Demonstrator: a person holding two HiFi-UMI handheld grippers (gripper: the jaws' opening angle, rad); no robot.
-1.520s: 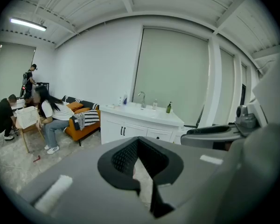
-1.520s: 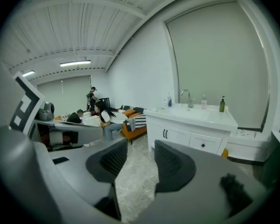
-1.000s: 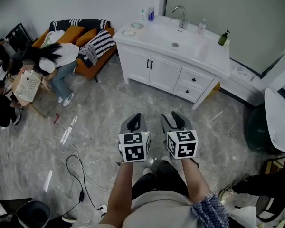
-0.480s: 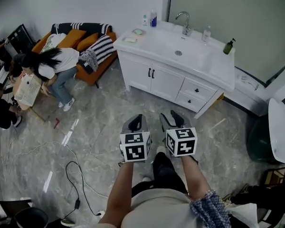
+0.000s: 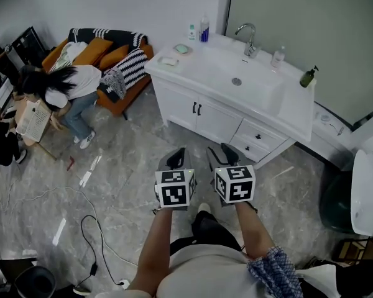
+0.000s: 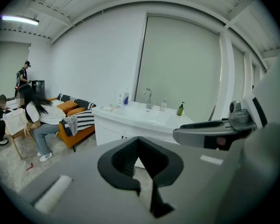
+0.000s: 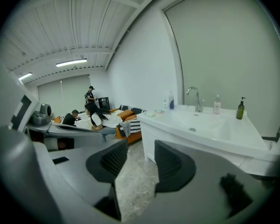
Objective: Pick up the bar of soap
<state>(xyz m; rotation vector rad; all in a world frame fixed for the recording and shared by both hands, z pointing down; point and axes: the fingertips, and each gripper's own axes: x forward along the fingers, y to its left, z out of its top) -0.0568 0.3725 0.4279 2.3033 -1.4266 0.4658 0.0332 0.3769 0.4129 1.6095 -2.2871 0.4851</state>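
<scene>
The white desk (image 5: pixel 296 103), a vanity with cupboards under it, stands across the floor from the person. The bar of soap (image 5: pixel 168 61) is most likely the pale flat piece at the desk's left end, near its front edge. It is too small here to tell whether it rests on a dish.

As a judgement, a soap bar is light, rigid and small, and slick if it is damp, so it can squirt out of a hard pinch. It would be best taken across its two long sides near the middle, with the pads flat and a moderate squeeze. If it sits low in a dish, the tips will have to reach down past the rim.

Both claws are held over the floor, well apart from the desk and pointing towards it. The left claw (image 6: pixel 138 140) has its pads meeting at the tips, with nothing in it. The right claw (image 7: pixel 141 148) has its jaws apart, with only floor showing between them.

Counted:
- One sofa (image 5: pixel 121 82), at the left.
- One desk.
- One sink (image 5: pixel 256 92) set into the desk.
- One tap (image 5: pixel 248 31).
- Four bottles: two at the far left corner (image 5: pixel 204 28), a clear one (image 5: pixel 277 56) right of the tap, and a dark pump bottle (image 5: pixel 308 76) further right.
- One greenish dish (image 5: pixel 181 48), just beyond the soap.
- One bar of soap.
</scene>
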